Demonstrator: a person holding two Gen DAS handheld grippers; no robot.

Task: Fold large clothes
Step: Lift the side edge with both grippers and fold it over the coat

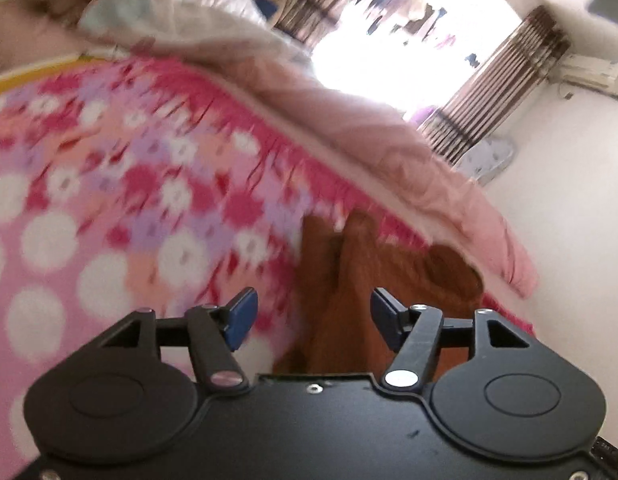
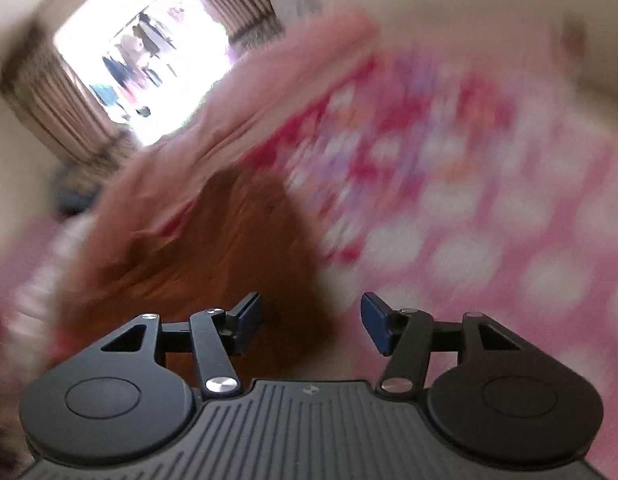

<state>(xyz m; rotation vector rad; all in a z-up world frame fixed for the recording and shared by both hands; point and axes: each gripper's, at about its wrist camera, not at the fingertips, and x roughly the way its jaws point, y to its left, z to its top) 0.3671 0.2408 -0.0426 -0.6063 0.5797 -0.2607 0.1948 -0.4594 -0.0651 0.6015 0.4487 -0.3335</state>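
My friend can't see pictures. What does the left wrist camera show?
An open left gripper with blue pads hovers over a crumpled brown garment lying on a pink flowered bedspread. A pink quilt is bunched behind, below a bright window with striped curtains. The picture is blurry.

Both tools are black plastic. The left gripper (image 1: 313, 318) has two blue pads, shiny silver screws and round flat bumps on a smooth black body. The right gripper (image 2: 312, 322) looks the same, but its body has long straight grooves and a tiny mark
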